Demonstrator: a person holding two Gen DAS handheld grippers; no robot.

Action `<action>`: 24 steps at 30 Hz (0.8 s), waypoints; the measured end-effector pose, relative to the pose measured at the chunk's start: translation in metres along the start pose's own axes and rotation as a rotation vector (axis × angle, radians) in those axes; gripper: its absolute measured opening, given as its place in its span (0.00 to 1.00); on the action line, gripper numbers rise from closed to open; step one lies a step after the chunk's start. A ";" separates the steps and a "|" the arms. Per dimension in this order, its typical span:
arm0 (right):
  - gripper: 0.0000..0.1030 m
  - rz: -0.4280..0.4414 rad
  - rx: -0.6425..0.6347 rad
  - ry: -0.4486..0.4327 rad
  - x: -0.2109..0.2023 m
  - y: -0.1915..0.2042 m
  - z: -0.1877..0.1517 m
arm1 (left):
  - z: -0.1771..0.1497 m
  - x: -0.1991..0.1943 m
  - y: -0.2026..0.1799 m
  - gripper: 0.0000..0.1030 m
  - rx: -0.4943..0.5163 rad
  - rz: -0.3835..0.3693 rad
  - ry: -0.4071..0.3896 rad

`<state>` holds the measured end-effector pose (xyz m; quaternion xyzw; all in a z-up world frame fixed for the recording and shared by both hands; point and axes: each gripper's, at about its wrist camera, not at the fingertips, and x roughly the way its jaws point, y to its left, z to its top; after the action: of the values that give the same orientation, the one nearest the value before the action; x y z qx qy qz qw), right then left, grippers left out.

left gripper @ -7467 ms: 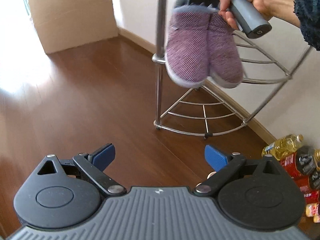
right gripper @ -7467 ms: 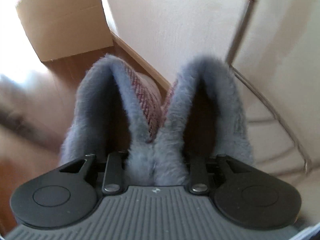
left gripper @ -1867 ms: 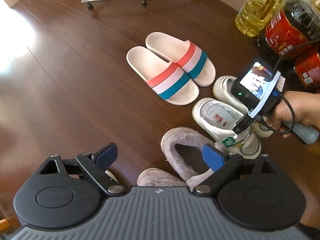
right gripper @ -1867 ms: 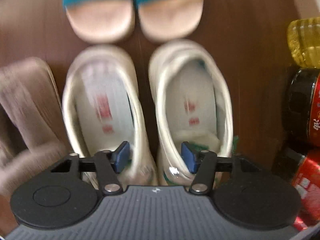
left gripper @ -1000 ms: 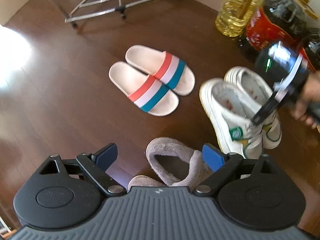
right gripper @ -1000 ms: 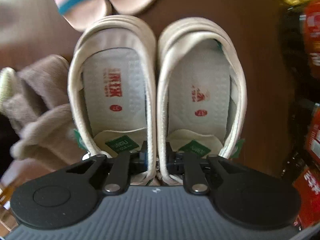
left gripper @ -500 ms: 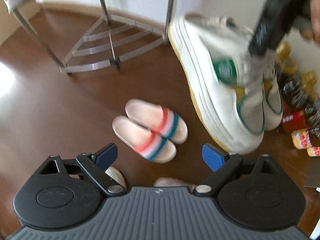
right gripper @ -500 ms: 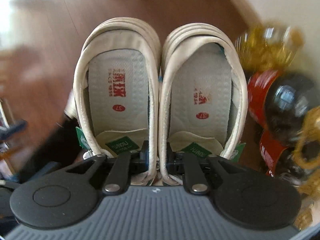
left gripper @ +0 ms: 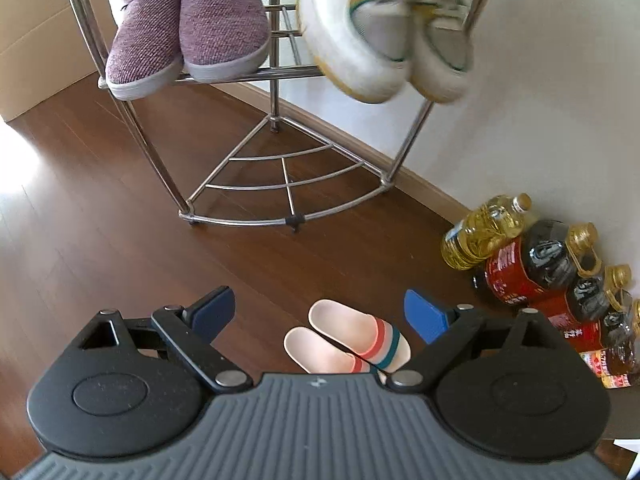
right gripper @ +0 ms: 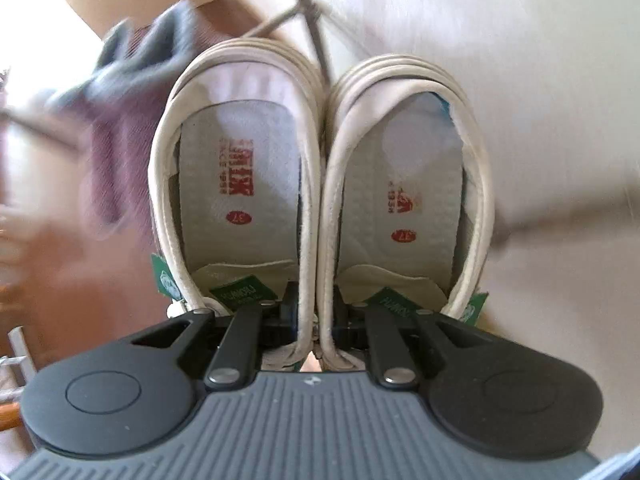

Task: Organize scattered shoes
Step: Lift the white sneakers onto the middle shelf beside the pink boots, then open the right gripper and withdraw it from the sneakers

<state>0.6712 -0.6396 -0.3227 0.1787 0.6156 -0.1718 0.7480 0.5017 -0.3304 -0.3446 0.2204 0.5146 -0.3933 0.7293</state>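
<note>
White sneakers (right gripper: 320,184), pair: pinched together by their inner collars in the right hand-held gripper (right gripper: 316,316), jaws narrow on them. A second ago they were just off the floor; now they hang in the air at the metal corner rack (left gripper: 280,184), beside the purple slippers (left gripper: 188,20) already shelved at left. Shelving looks imminent.
Left hand-held gripper (left gripper: 320,312): wide, empty.
Striped slides (left gripper: 352,340): near, on the wood floor, still unsorted.
Oil bottles (left gripper: 520,256): right, by the wall.
</note>
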 end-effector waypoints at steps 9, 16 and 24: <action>0.42 -0.199 -0.091 -0.524 -0.006 0.024 -0.008 | 0.011 0.022 -0.005 0.91 0.101 0.050 -0.051; 0.12 -0.110 -0.021 -0.521 -0.032 -0.019 -0.130 | 0.046 0.037 -0.043 0.91 0.364 -0.012 -0.147; 0.04 -0.053 0.017 -0.320 0.029 -0.053 -0.178 | 0.079 0.078 -0.094 0.91 0.554 -0.051 -0.193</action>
<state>0.4978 -0.6021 -0.3862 0.1390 0.4918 -0.2231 0.8301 0.4849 -0.4702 -0.3793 0.3599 0.3213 -0.5561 0.6768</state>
